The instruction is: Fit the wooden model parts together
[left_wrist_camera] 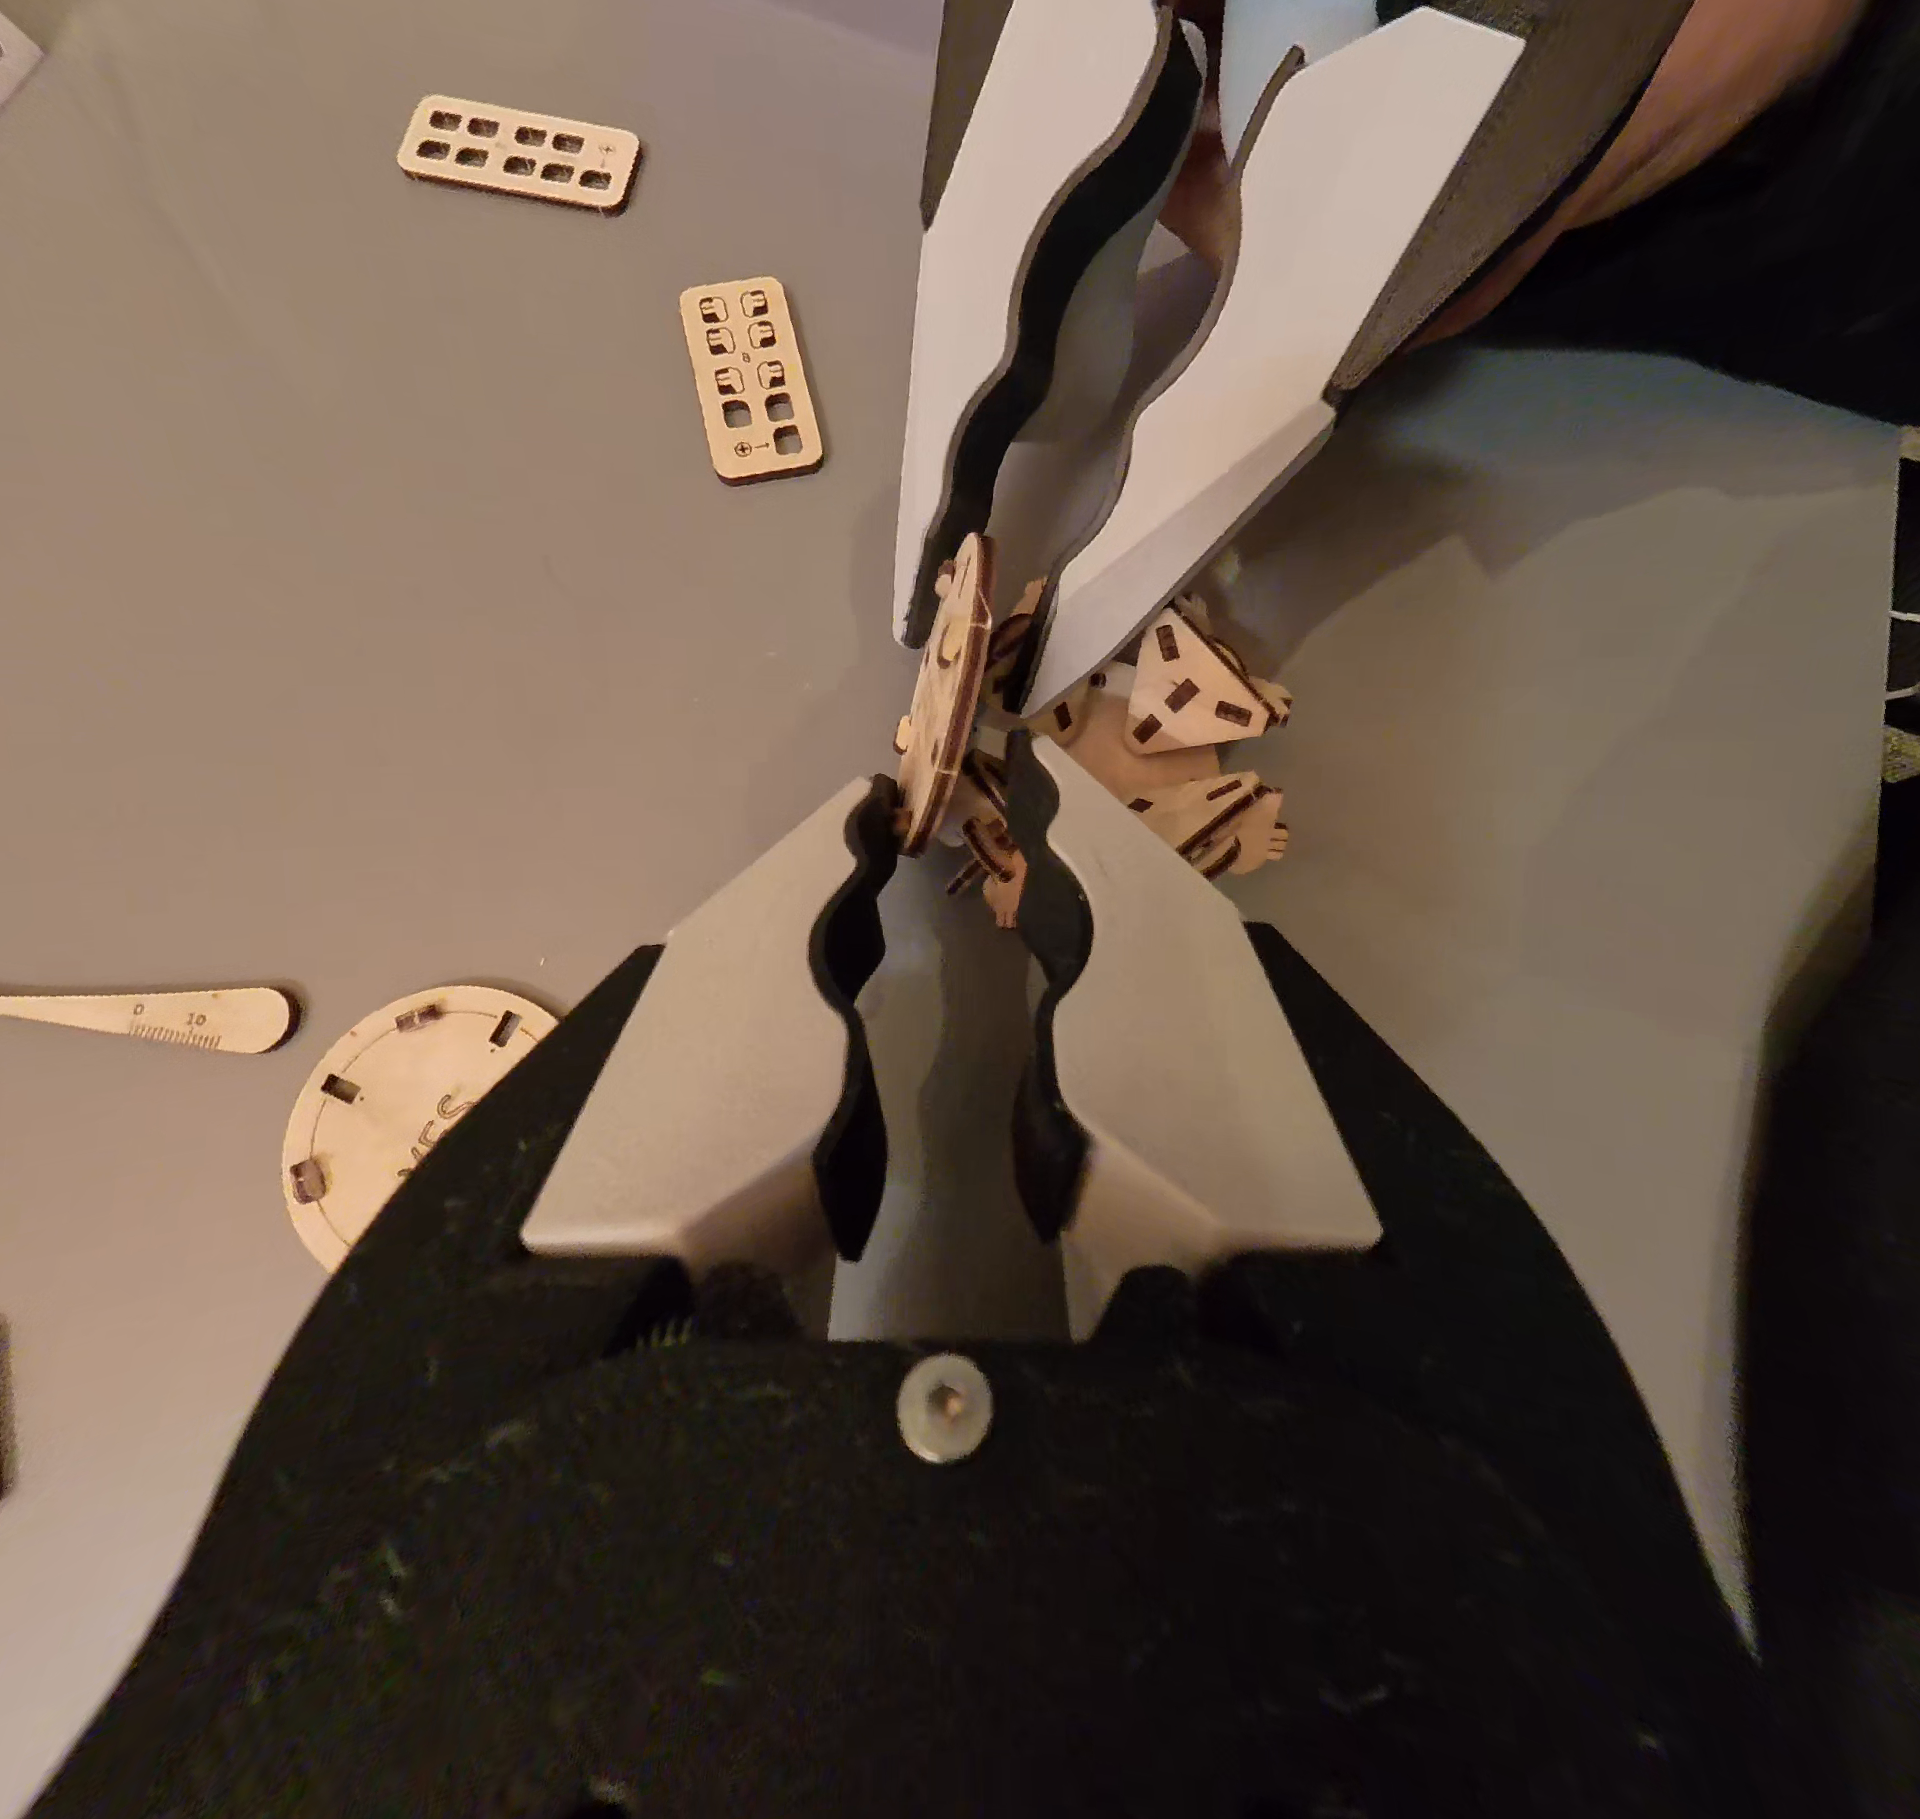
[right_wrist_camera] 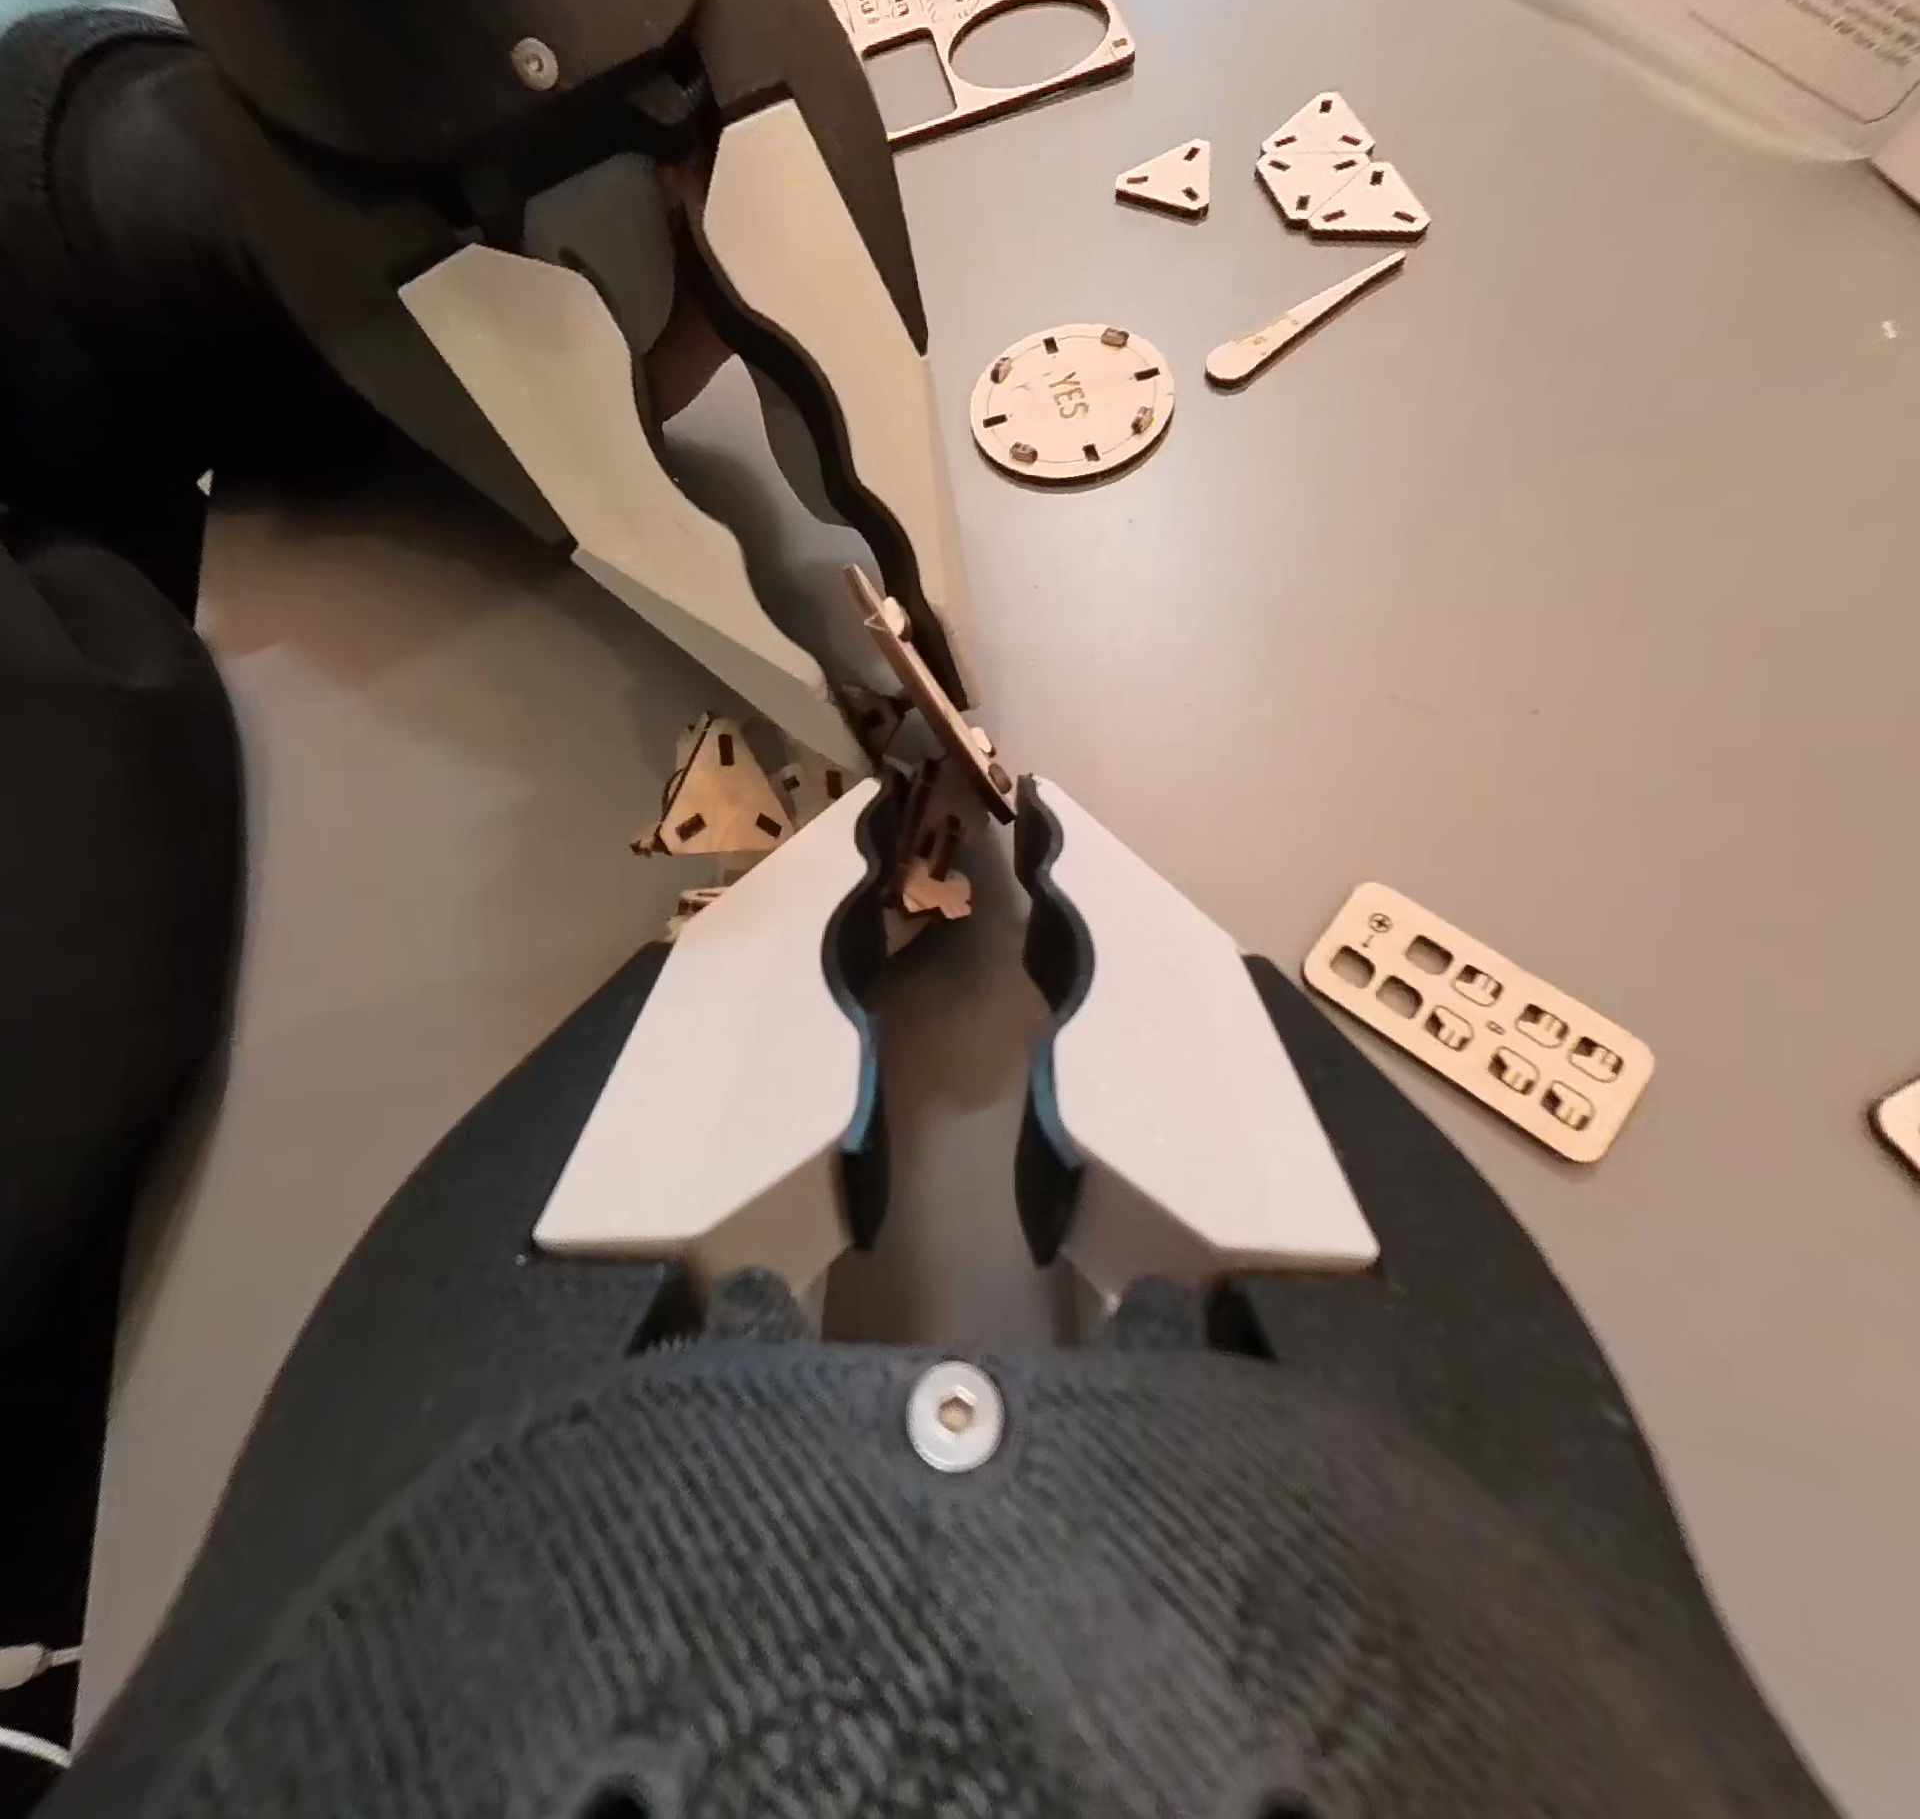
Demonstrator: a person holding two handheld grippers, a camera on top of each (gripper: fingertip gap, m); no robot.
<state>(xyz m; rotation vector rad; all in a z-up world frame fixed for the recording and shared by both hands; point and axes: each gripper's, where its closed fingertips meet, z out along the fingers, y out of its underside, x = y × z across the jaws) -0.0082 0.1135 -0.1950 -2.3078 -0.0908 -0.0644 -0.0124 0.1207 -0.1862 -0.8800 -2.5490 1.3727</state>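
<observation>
both grippers meet tip to tip on one small wooden assembly [left_wrist_camera: 951, 709] lifted above the grey table [left_wrist_camera: 416, 678]: the left gripper [left_wrist_camera: 951, 782] clamps its lower end, the right gripper [right_wrist_camera: 951, 798] its other end. a wooden disc [right_wrist_camera: 1072, 408] lies flat beyond the assembly.

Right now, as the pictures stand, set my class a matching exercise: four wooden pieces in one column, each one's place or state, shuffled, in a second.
Pieces
1. tilted disc
2. flat disc
3. pointed stick
4. lone triangle

Places or states
A. beside the joined triangles
B. edge-on between the fingertips of the left gripper and the right gripper
C. lying on the table, slots round its rim
D. tapered, next to the flat disc

Pairs: 1-B, 2-C, 3-D, 4-A
</observation>
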